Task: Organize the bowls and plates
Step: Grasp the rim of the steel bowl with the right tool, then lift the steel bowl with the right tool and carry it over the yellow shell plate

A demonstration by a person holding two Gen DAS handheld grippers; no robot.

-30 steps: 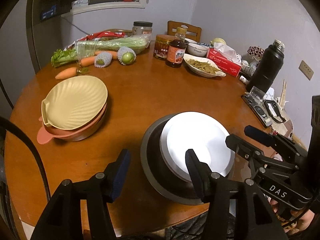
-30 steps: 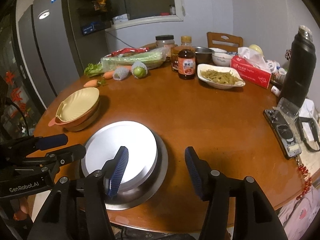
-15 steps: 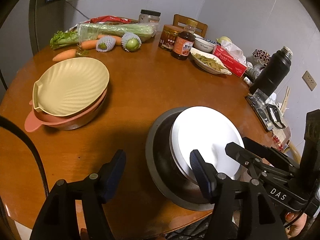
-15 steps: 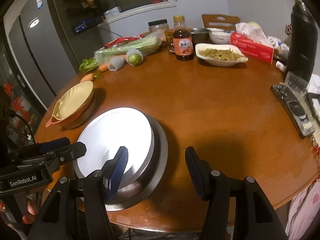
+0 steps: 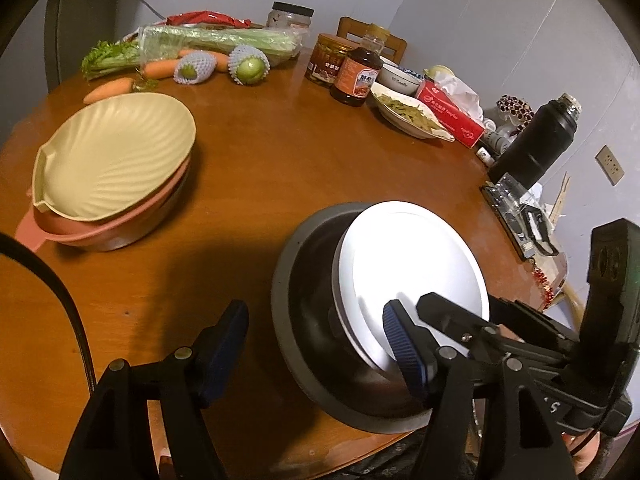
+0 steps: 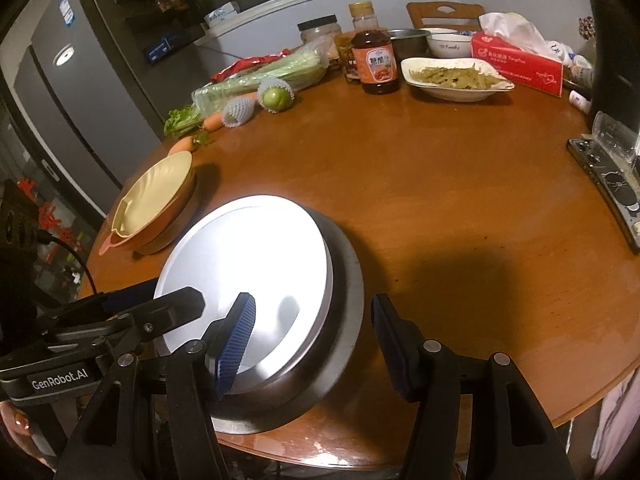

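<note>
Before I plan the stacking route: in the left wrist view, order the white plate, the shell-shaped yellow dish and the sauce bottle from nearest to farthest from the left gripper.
1. white plate, just right of the left gripper, in the dark bowl.
2. shell-shaped yellow dish, mid-table on the left, stacked on pink dishes.
3. sauce bottle, at the far edge, among jars.

Round wooden table: steel bowl at 5 o'clock, brown bowl at 9, vegetables at 12.

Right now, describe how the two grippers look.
Both are black plastic. The left gripper has blue ribbed pads, "GenRobot.AI" in white on its side, and a black cable beside it. The right gripper has matching blue ribbed pads and silver pivot bolts.
</note>
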